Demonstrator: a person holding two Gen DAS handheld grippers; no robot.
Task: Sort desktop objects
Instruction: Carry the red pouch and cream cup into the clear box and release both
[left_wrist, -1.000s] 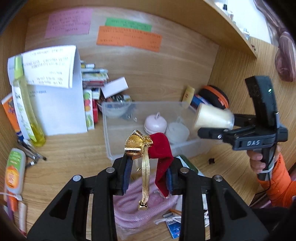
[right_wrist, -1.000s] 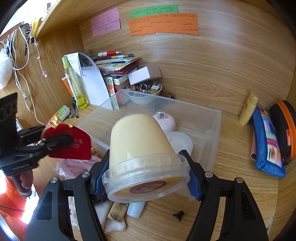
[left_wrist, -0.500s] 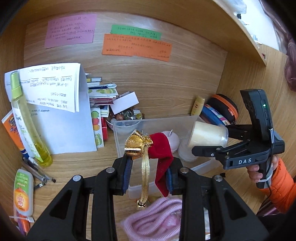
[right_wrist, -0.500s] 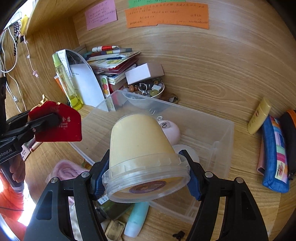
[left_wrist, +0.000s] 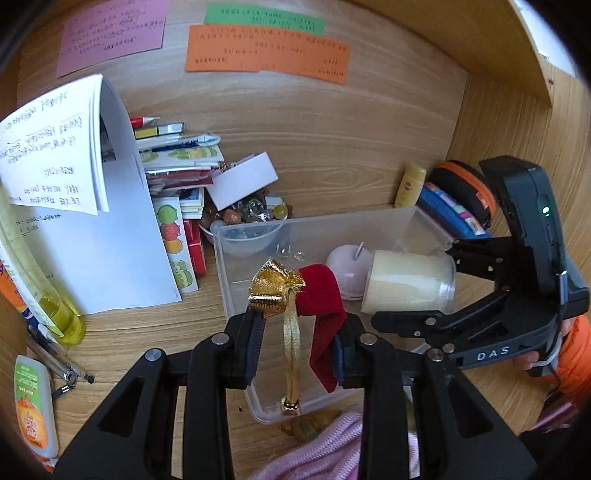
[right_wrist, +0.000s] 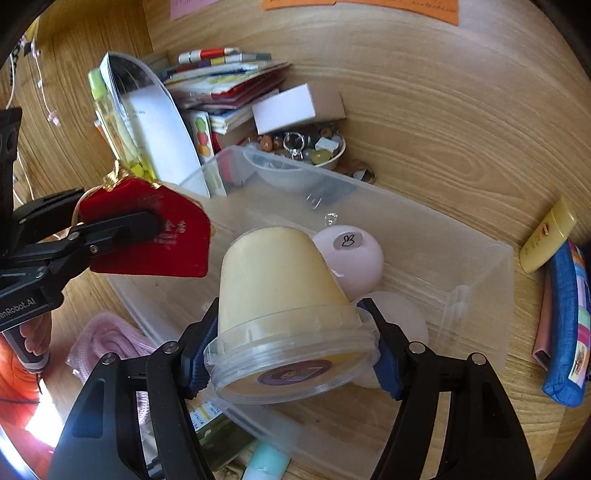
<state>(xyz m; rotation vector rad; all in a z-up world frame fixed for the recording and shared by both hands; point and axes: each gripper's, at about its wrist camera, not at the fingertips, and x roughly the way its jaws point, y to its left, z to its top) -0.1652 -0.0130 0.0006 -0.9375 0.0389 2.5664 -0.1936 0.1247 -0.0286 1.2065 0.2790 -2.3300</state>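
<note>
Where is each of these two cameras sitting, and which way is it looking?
Left wrist: rides the left gripper, looking down along its fingers at the red pouch it grips; a hand in an orange sleeve shows on the right.
Right wrist: rides the right gripper, looking down at the cream tub it grips.
Shared: the clear bin, pouch, tub, and each other's gripper.

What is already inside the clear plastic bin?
In the clear bin lie a pale pink round container and a white round one. The held cream tub hides part of the floor.
</note>
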